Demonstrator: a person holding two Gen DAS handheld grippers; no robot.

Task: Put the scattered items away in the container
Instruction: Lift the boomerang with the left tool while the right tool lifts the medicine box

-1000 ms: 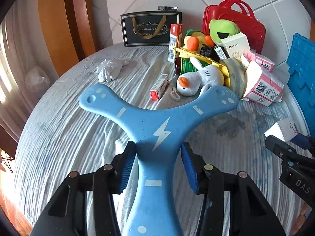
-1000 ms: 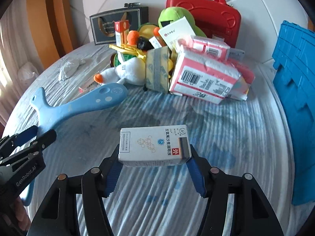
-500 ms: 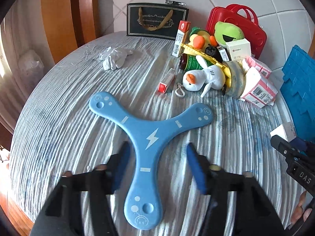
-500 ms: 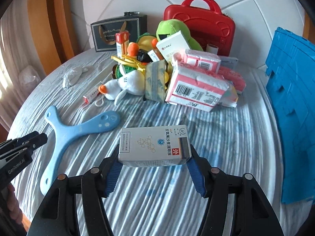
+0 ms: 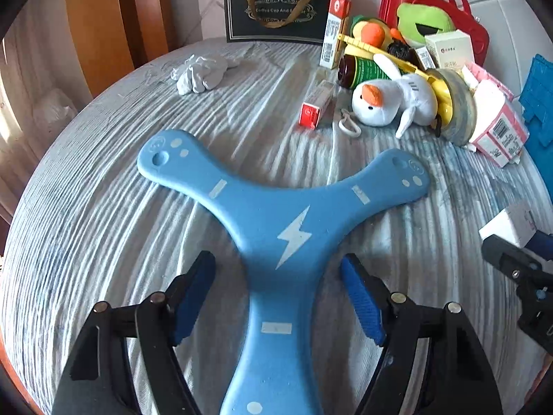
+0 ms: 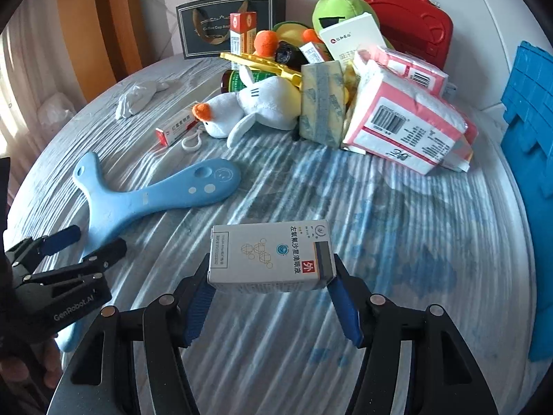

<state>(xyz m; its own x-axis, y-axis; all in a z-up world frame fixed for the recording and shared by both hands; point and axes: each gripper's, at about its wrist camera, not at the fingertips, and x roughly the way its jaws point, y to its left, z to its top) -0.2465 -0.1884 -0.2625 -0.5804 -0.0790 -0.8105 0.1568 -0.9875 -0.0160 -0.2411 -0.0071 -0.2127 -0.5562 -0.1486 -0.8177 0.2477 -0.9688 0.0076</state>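
The left gripper [image 5: 278, 297] straddles the blue boomerang's [image 5: 283, 221] stem on the bedcover, jaws closing but not yet touching, so pinching comes next, while the right gripper [image 6: 271, 297] clamps the white medicine box [image 6: 271, 257], blue container [image 6: 528, 159] off its right.

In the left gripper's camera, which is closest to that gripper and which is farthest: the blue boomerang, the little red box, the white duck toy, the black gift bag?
1. blue boomerang: lying between the open left gripper fingers.
2. little red box: mid-bed, ahead.
3. white duck toy: beside the box, slightly right; nearly a tie.
4. black gift bag: against the back wall.
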